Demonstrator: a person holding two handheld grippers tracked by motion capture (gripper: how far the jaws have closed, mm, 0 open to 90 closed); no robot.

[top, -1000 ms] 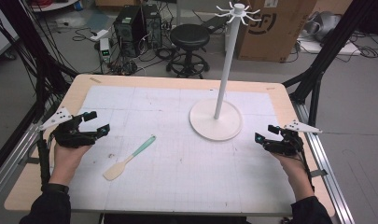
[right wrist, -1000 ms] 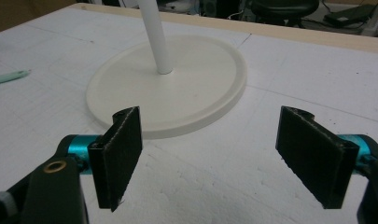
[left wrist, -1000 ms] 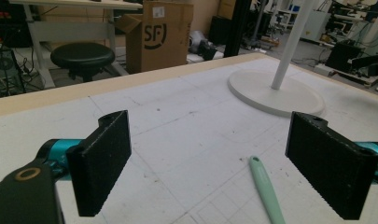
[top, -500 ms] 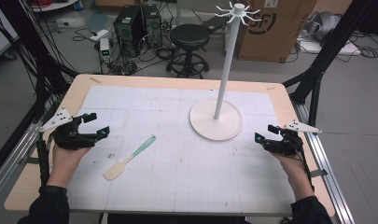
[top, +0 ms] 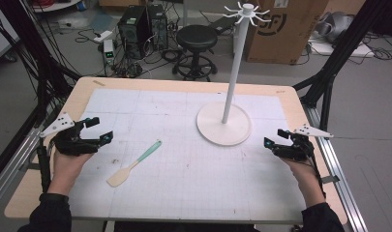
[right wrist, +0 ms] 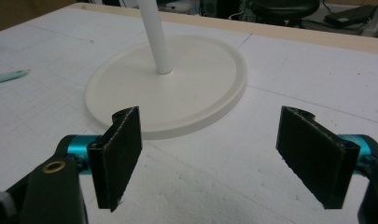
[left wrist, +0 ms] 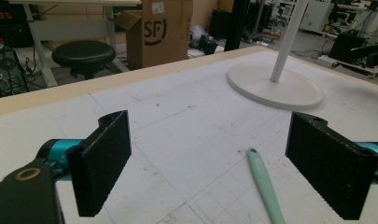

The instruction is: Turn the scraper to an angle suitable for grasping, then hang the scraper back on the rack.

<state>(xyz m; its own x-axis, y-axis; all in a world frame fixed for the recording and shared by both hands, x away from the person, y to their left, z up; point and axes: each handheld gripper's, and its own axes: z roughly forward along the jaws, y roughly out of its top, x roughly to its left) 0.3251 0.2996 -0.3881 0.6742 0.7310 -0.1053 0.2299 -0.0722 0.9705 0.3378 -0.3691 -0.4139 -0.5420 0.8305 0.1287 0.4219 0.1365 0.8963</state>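
Note:
A spatula (top: 133,164) with a mint-green handle and pale wooden blade lies flat on the white gridded mat (top: 184,179), left of centre. Its handle tip (left wrist: 263,184) shows between the jaws in the left gripper view. A white stand (top: 224,122) with a round base, tall pole and hooked top rises at the mat's right half; its base (right wrist: 172,84) lies just ahead of the right jaws. My left gripper (top: 99,129) rests open at the table's left, a little left of the spatula. At the right edge, my right gripper (top: 275,137) is open and holds nothing.
The wooden table edge (top: 184,84) frames the mat. Behind the table stand a black stool (top: 197,38), computer towers (top: 135,21) with cables and a cardboard box (top: 285,29). Black frame posts (top: 339,53) rise at both sides.

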